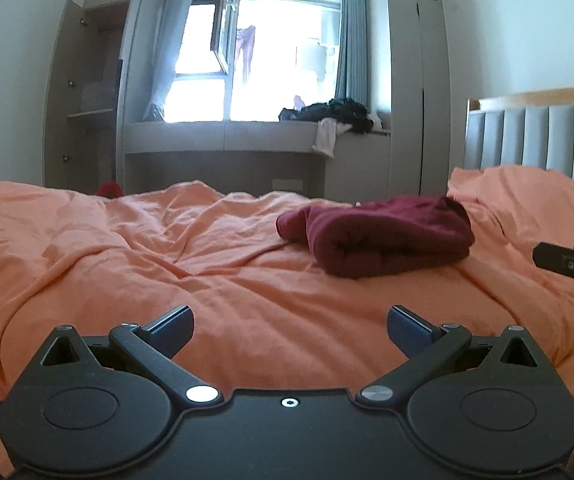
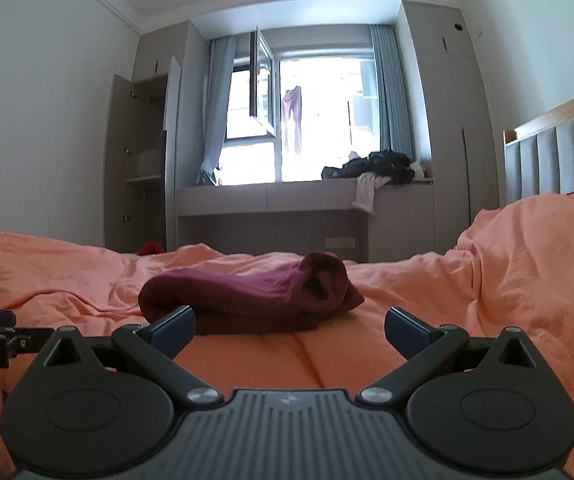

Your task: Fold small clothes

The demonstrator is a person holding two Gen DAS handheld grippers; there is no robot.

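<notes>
An orange duvet [image 1: 215, 248] covers the bed in a grey-walled bedroom, with one window [image 2: 311, 128] beyond it. One folded maroon garment [image 1: 383, 236] lies on the duvet. I hold both the left tongs [image 1: 290, 330] and right tongs [image 2: 289, 330] spread wide and empty, the right just short of the garment.

left gripper [image 1: 290, 334]: black housing, two round discs, silver pivot screws, blue ribbed pads [image 1: 409, 325]; a black cable is seen at its left edge
right gripper [image 2: 290, 330]: black arms, grey ribbed centre plate, small logo, blue pads [image 2: 407, 326]
</notes>
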